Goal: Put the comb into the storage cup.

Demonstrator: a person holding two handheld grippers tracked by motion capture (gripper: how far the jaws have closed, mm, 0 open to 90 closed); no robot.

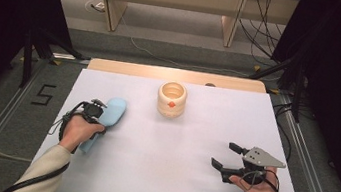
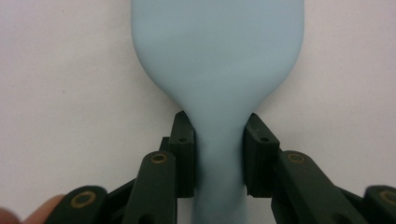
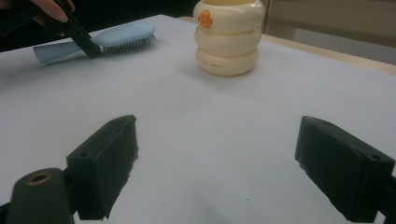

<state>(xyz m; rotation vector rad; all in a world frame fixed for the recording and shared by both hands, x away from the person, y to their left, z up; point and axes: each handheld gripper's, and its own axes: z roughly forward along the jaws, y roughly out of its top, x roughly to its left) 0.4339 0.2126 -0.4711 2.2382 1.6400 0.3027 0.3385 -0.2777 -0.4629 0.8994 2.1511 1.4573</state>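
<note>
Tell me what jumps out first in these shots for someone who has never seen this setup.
The pale blue hairbrush at the left of the white table, bristles down, with the left hand-held gripper closed on the narrow neck of its handle. Next, the cream ridged cup with an orange mark standing alone at the far middle. The right hand-held gripper waits open near the right edge, holding nothing.
</note>
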